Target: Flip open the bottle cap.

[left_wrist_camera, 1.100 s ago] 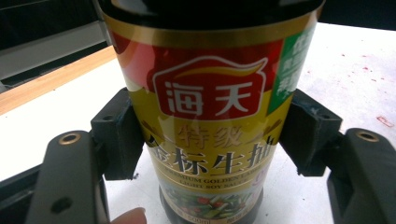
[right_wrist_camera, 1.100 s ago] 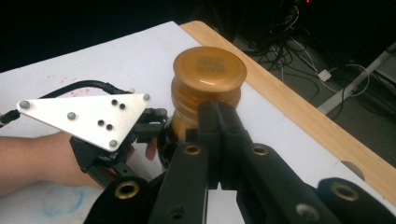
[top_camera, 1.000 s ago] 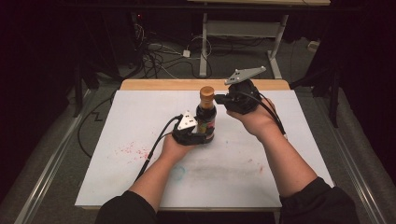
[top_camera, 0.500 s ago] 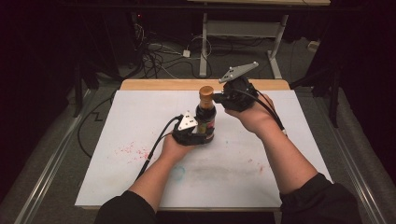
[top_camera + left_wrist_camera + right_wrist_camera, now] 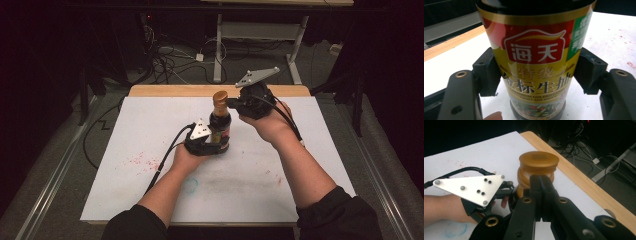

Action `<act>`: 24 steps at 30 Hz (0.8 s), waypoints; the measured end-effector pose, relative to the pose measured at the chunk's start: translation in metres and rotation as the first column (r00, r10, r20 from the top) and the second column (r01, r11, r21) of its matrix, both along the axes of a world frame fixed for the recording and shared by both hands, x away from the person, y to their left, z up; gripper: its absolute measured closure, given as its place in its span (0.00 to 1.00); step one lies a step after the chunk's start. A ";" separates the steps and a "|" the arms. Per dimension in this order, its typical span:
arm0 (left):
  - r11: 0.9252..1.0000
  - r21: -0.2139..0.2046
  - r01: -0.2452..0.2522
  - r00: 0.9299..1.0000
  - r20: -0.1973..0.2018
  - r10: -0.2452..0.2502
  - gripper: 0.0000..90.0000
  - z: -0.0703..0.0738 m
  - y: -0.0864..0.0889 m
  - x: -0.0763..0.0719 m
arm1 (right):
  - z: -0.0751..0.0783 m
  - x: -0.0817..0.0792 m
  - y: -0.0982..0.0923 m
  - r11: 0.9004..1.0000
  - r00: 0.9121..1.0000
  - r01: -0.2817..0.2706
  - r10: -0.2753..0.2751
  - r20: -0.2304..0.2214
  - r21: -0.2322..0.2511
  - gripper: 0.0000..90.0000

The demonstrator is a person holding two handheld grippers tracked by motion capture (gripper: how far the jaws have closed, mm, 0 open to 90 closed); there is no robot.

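The bottle [image 5: 534,62] label reads "海天", "特级", "金标生抽"; beneath, "LIGHT SOY SAUCE".

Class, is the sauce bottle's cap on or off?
On. The amber cap sits on the neck of the upright bottle.

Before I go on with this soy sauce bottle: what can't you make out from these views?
- Contact between the right gripper and the cap: right gripper view, the shut jaws cover the spot.
- Bottle top and base: left gripper view, cut off by the frame edges.
- Left gripper pads on the bottle: high view, too small.
- Small label print: left gripper view, blurred.
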State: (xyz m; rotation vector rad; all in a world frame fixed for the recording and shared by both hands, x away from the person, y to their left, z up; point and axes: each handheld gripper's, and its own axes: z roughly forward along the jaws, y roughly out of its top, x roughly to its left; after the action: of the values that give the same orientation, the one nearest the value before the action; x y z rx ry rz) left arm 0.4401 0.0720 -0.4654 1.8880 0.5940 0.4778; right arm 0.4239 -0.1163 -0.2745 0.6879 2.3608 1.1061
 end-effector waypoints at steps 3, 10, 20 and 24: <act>1.000 -0.002 0.001 1.000 -0.001 -0.001 0.32 0.000 0.000 0.000 | 0.000 0.000 0.001 1.000 1.000 0.002 -0.002 0.005 0.007 1.00; 1.000 -0.005 0.001 1.000 -0.001 -0.001 0.32 -0.001 0.000 0.000 | 0.002 0.001 0.002 1.000 1.000 0.004 -0.004 0.015 0.019 1.00; 1.000 -0.007 0.002 1.000 -0.002 -0.002 0.32 -0.001 0.001 0.000 | 0.004 0.002 0.004 1.000 1.000 0.008 -0.008 0.026 0.029 1.00; 1.000 -0.007 0.003 1.000 0.000 -0.003 0.32 -0.001 0.001 0.000 | 0.008 0.002 0.006 0.999 0.999 0.009 -0.010 0.035 0.032 1.00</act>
State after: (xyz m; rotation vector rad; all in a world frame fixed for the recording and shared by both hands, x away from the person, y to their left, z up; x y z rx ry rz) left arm 0.4402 0.0727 -0.4663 1.8817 0.5921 0.4734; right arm 0.4260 -0.1107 -0.2669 0.6848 2.3131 1.1452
